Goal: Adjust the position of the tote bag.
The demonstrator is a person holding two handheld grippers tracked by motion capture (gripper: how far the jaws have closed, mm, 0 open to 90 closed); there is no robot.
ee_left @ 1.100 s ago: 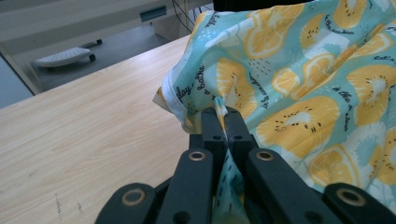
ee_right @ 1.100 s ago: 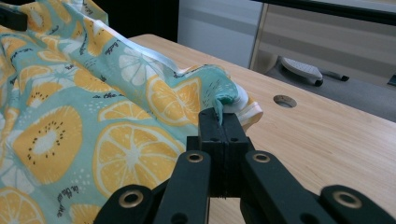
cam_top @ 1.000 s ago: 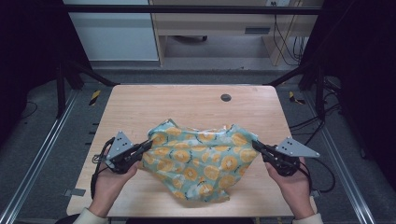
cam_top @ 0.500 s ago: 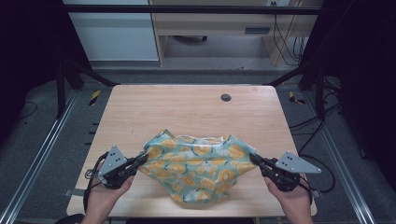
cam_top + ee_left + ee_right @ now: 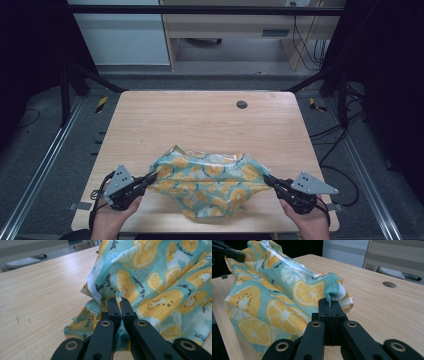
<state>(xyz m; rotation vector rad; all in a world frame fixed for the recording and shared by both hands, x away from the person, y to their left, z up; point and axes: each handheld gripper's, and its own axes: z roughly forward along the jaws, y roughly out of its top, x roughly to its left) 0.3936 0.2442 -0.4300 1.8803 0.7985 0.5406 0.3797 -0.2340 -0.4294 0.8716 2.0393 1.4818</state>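
Near the front edge of the light wooden worktop (image 5: pixel 200 120), a teal fabric piece printed with orange and lemon slices and black lettering (image 5: pixel 212 180) lies bunched and stretched sideways between the two claws. White ribbon trim runs along its upper hem; it shows clearly in the right gripper view (image 5: pixel 287 262). Its middle sags onto the worktop, while both ends are lifted slightly.

Left claw (image 5: pixel 148 178): jaws pressed together, pinching a fold at the fabric's left end. In the left gripper view (image 5: pixel 119 305) a thin ridge of cloth sticks up between the black pads. The hand behind it sits at the fabric's left, at the front edge.

Right claw (image 5: pixel 267 179): jaws pressed together too, pinching the fabric's right end. In the right gripper view (image 5: pixel 331 304) a tuft of teal cloth and white trim is caught between the pads. The left claw appears far off in that view, at the fabric's other end.

A small dark round grommet (image 5: pixel 242 104) is set in the worktop, well behind the fabric and to its right. Beyond the fabric, the worktop's back edge meets a black frame bar (image 5: pixel 200 10), with pale cabinets (image 5: pixel 130 40) behind it.
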